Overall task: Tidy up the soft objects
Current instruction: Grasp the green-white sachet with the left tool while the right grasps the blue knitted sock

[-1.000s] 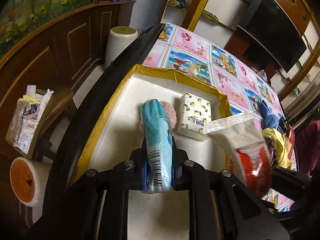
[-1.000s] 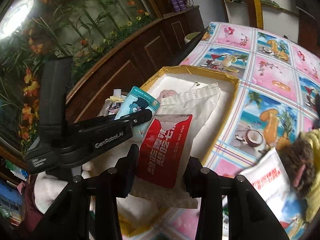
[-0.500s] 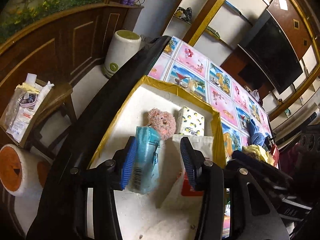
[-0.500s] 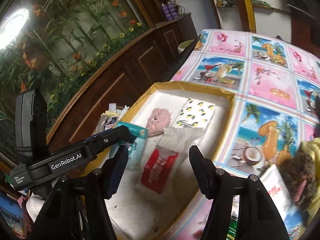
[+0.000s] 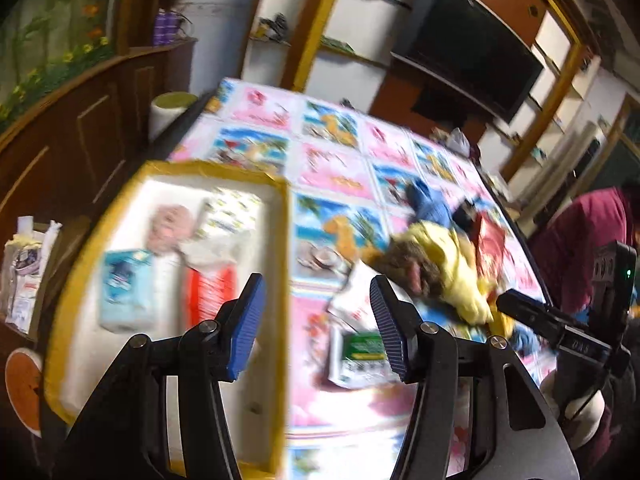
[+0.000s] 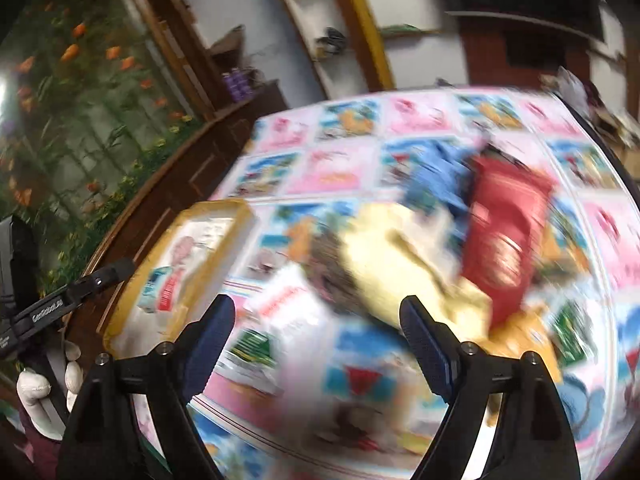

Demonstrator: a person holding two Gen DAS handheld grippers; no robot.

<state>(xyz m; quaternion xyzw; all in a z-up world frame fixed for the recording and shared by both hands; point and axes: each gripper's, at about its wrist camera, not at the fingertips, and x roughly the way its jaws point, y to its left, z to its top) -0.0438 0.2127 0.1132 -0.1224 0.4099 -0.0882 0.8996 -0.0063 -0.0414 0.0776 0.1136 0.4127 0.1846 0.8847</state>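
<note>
Both grippers hang over a table covered in a bright picture cloth, their jaws just opened and empty. The left gripper stands moderately wide beside a yellow-rimmed white tray holding a blue tissue pack, a red-and-white wipes pouch, a pink plush and a lemon-print pack. The right gripper gapes wide above a blurred heap: a yellow cloth, a red pouch and a blue cloth.

"GenRobot.AI" lettering, blurred, on left gripper body; other print unreadable.
</note>
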